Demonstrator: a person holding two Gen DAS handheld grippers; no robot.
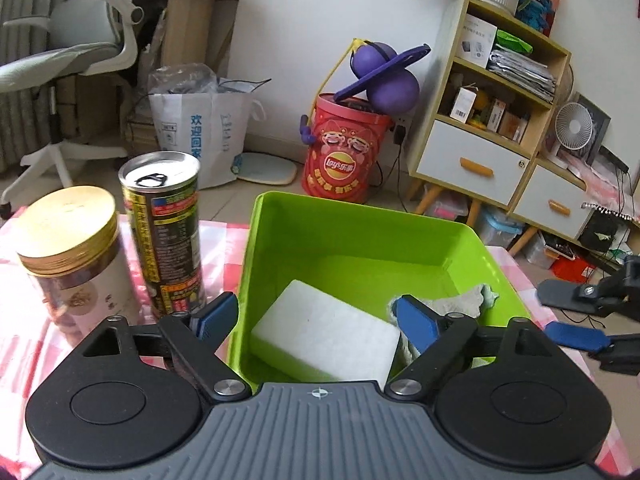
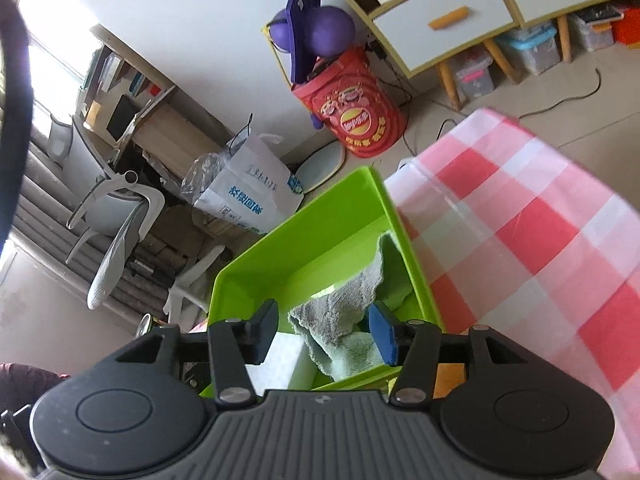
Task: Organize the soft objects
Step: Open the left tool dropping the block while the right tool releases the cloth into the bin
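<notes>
A green bin (image 1: 280,220) stands on the pink checked cloth. Inside it lie a white sponge block (image 1: 324,334) and a grey-green towel (image 1: 452,304). My left gripper (image 1: 316,320) is open and empty, its fingers spread above the near part of the bin, over the sponge. My right gripper (image 2: 326,334) is open above the same bin (image 2: 260,256), with the towel (image 2: 344,316) lying loose between and below its fingers; the sponge (image 2: 280,356) shows under its left finger. The right gripper also shows in the left wrist view (image 1: 576,312) at the bin's right side.
A gold-lidded jar (image 1: 76,256) and a tall dark can (image 1: 164,232) stand left of the bin. The checked cloth (image 2: 520,240) stretches right of the bin. On the floor beyond are a red bucket (image 1: 344,152), a white bag (image 1: 200,128), a cabinet (image 1: 480,112) and a chair (image 1: 68,52).
</notes>
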